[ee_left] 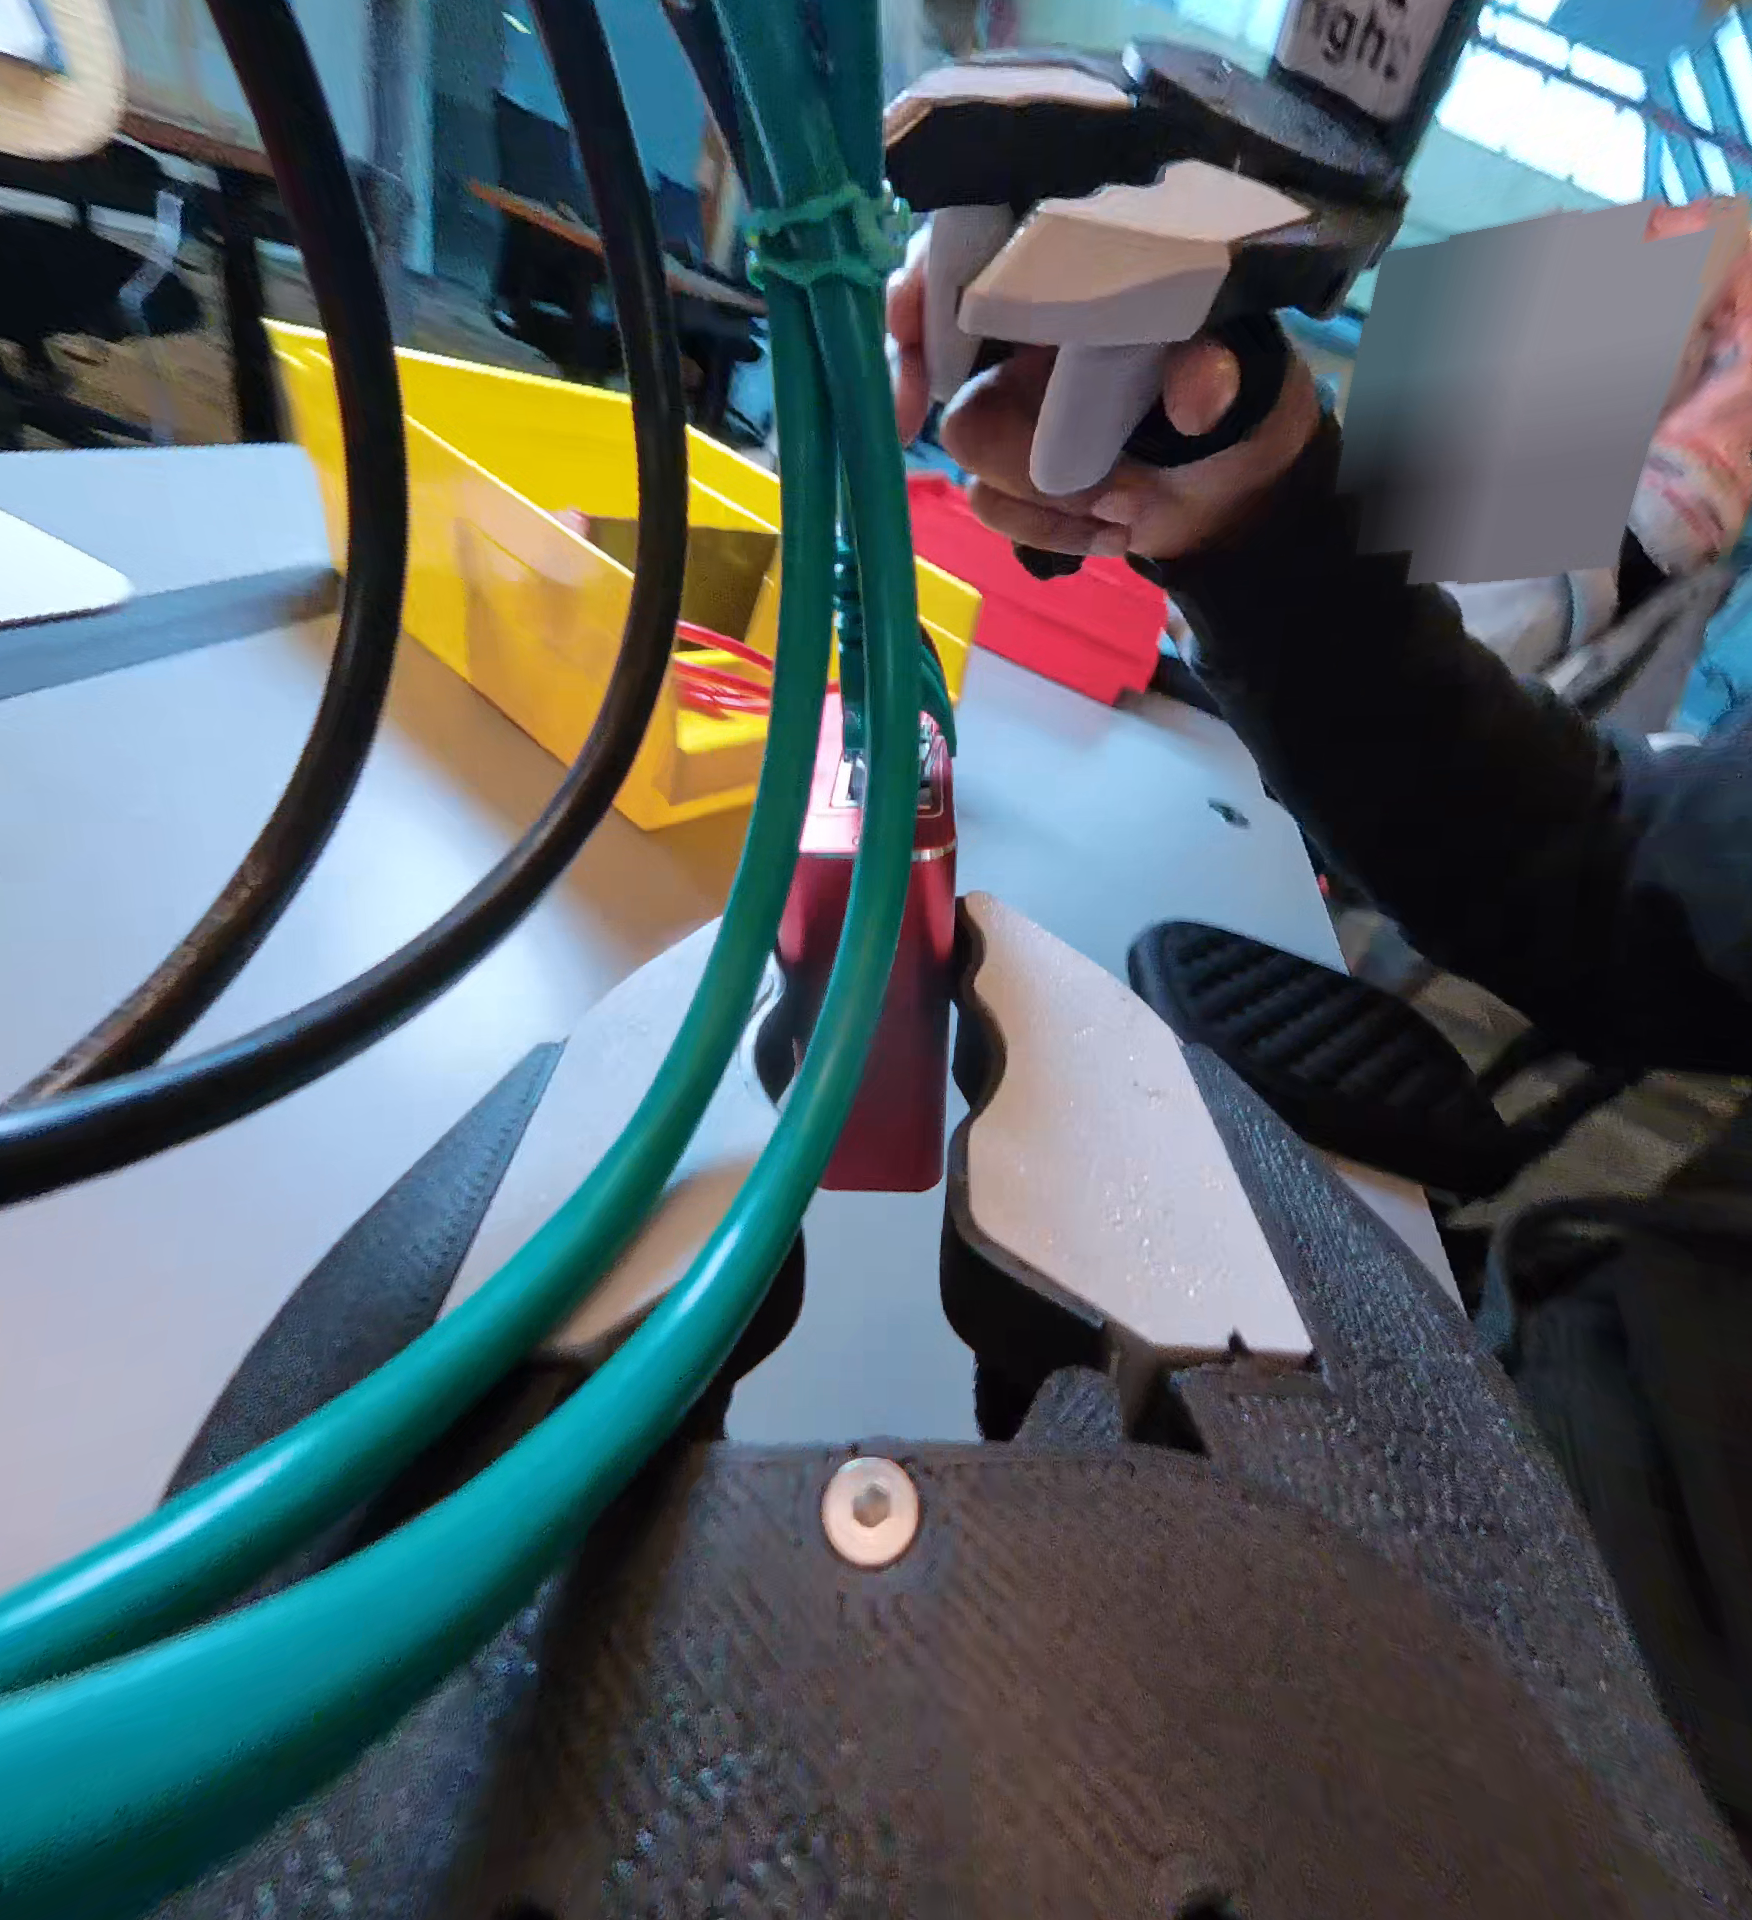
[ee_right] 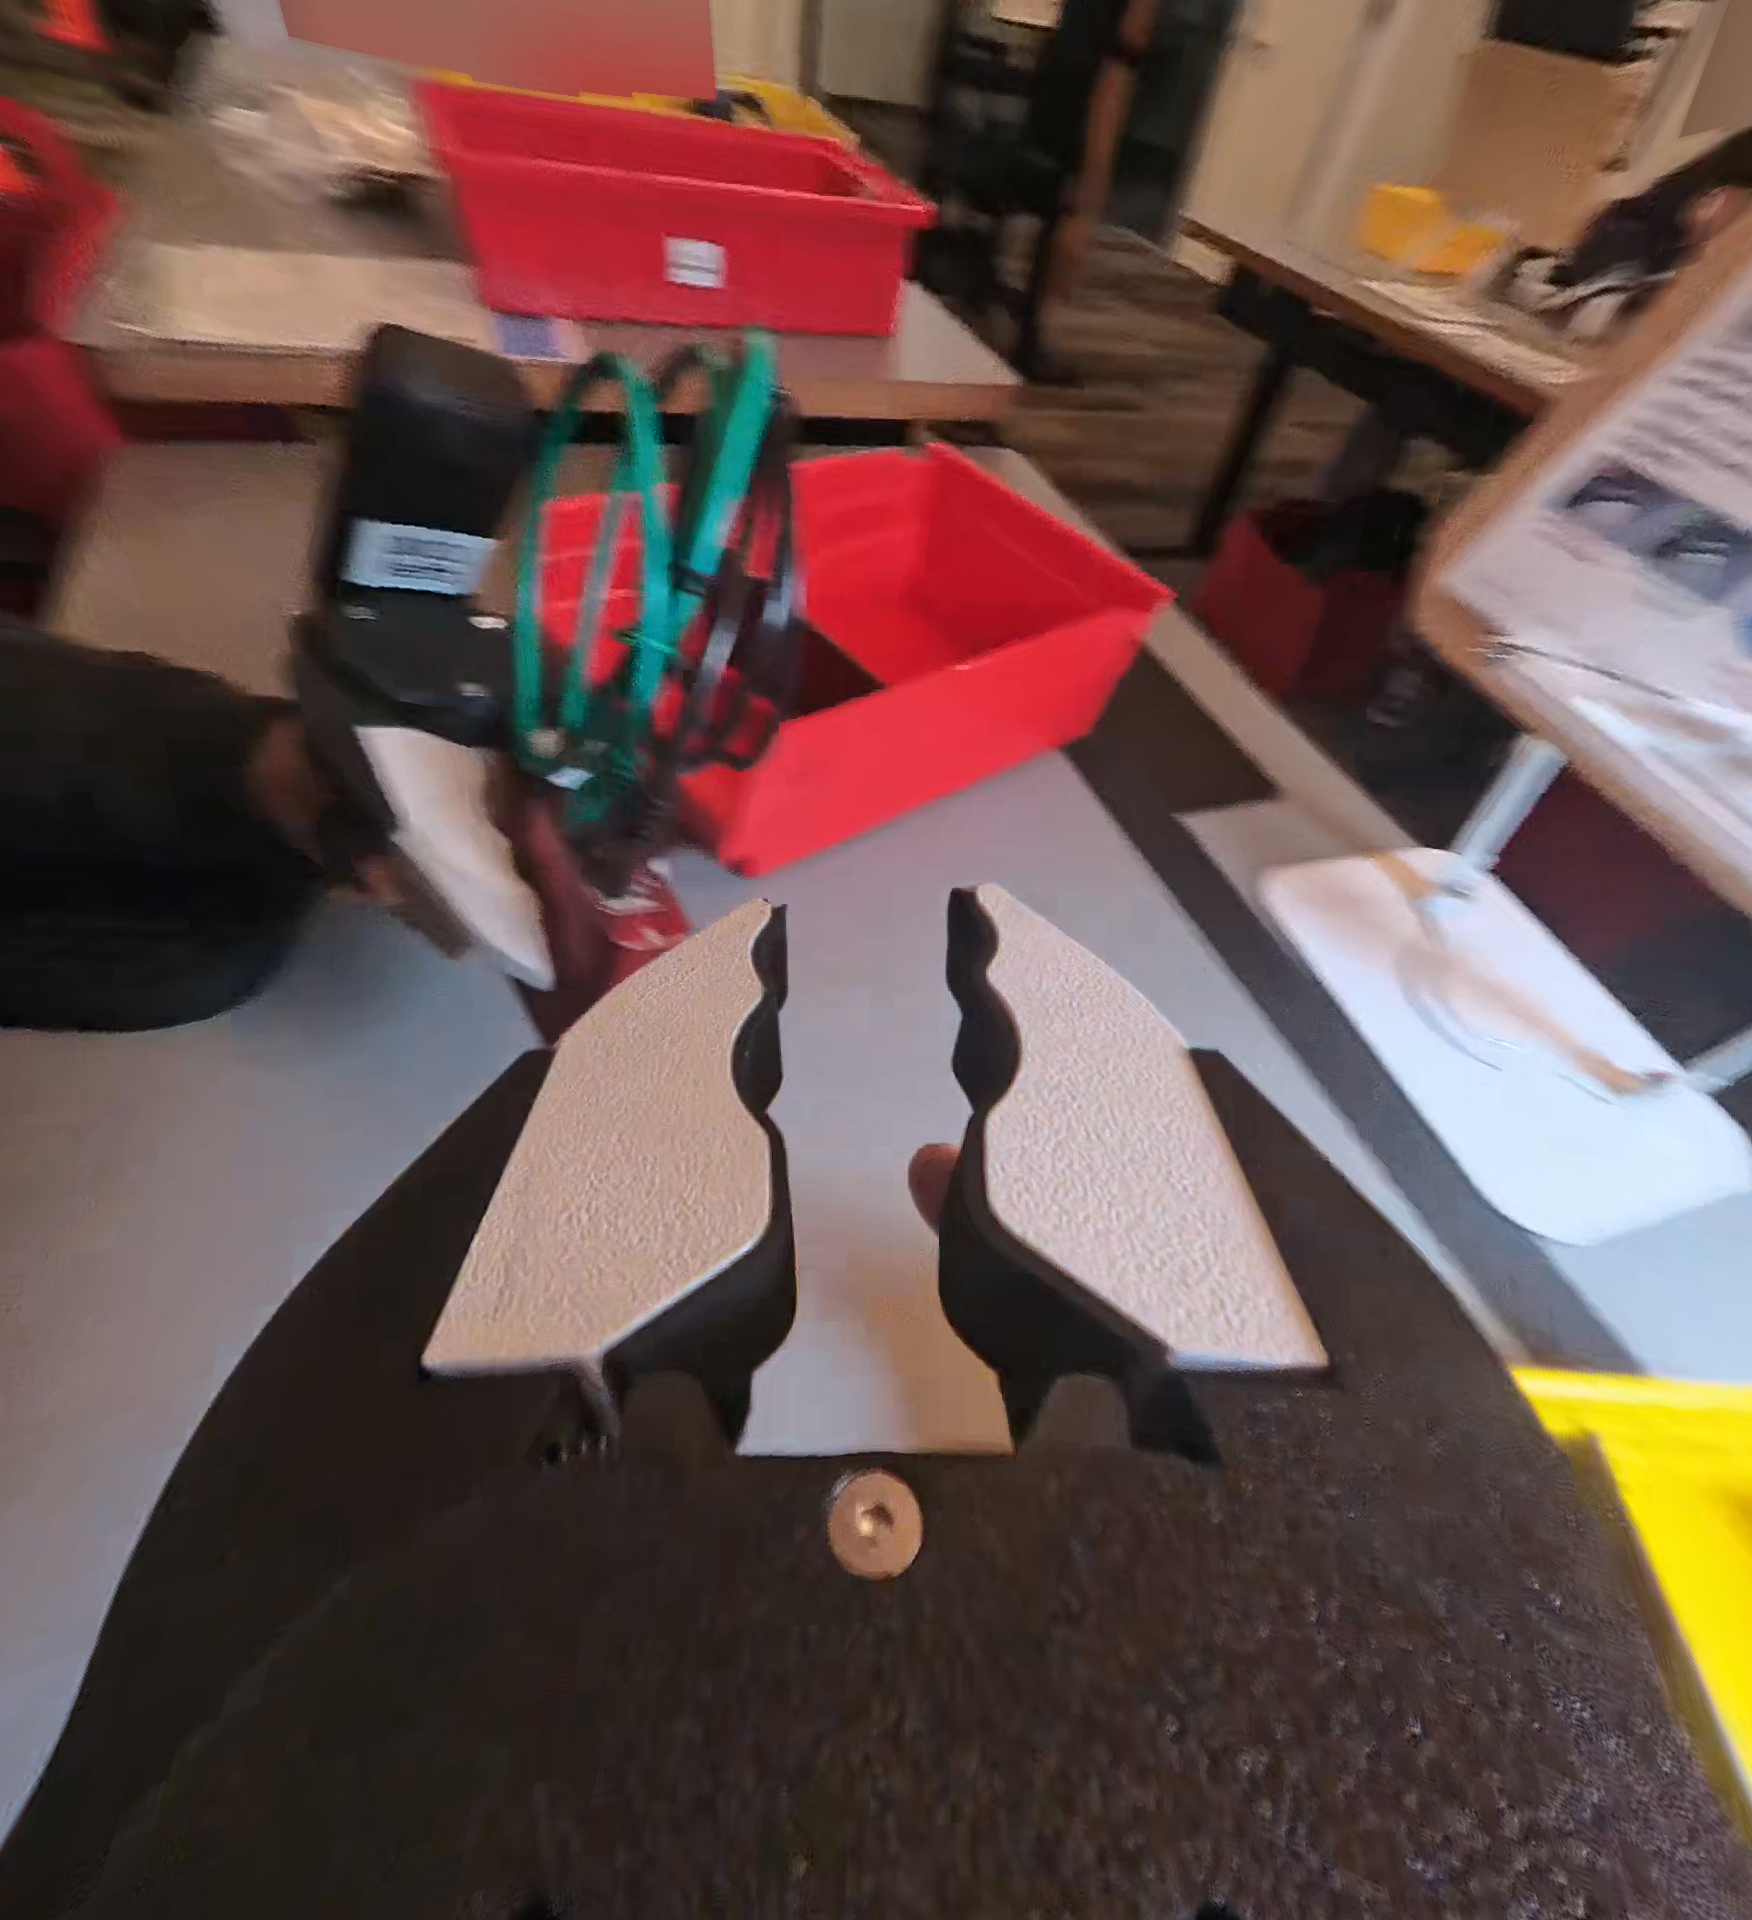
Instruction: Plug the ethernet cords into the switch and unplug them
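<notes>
The switch (ee_left: 867,997), a small dark red box, stands upright on the grey table (ee_left: 176,831) with its port side facing up. The left gripper (ee_left: 867,966) holds it between its two fingers, one on each side, probably to keep it steady while plugs go in or out. A green plug (ee_left: 851,665) sits in or just above a top port; I cannot tell if it is fully seated. The green ethernet cords (ee_left: 820,436) rise from there, are tied together higher up with a green tie (ee_left: 820,244), and loop down across the left finger, so part of that finger is hidden. Two black cables (ee_left: 373,436) hang to the left of them.

The right gripper (ee_right: 867,925) holds nothing; its fingers stand moderately apart, with only bare table between them. In the left wrist view it hovers above and to the right of the cord bundle, so it seems ready for the next plug.

Room is limited near the switch: a yellow bin (ee_left: 560,520) stands just behind-left and a red bin (ee_right: 955,644) behind-right. The table edge runs on the right. The free approach appears to be from above, between the hanging cords.
</notes>
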`<move>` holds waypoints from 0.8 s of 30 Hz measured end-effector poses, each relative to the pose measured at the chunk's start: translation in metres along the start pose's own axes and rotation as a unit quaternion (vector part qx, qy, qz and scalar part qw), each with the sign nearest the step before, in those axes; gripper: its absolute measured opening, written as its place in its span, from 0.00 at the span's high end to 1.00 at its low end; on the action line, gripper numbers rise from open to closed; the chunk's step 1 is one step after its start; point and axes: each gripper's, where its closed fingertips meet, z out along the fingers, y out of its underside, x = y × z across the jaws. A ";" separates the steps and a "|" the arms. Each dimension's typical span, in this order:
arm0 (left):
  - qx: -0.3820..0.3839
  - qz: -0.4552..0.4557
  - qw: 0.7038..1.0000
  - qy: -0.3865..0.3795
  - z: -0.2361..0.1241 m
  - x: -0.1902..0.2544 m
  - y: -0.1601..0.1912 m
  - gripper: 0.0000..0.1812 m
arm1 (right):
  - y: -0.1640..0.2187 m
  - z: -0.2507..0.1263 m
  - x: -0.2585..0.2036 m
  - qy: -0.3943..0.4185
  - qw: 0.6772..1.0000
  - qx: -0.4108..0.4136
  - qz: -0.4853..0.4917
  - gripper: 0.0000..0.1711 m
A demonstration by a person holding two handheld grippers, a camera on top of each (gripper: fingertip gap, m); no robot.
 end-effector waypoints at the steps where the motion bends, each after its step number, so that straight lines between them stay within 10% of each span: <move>1: -0.018 0.007 1.000 0.017 0.003 0.007 0.005 0.85 | 0.004 0.007 -0.020 -0.038 0.999 -0.001 0.003 0.83; 8: -0.150 0.027 0.983 0.097 0.010 0.038 0.045 0.85 | 0.056 0.023 -0.100 -0.242 0.966 -0.062 0.073 0.84; 15: -0.212 0.062 0.970 0.104 0.003 0.040 0.061 0.85 | 0.066 0.028 -0.113 -0.240 0.967 -0.018 0.084 0.92; 24: 0.110 -0.007 0.979 0.171 -0.012 0.049 -0.026 0.76 | -0.028 -0.001 -0.092 -0.183 0.952 0.234 0.074 0.94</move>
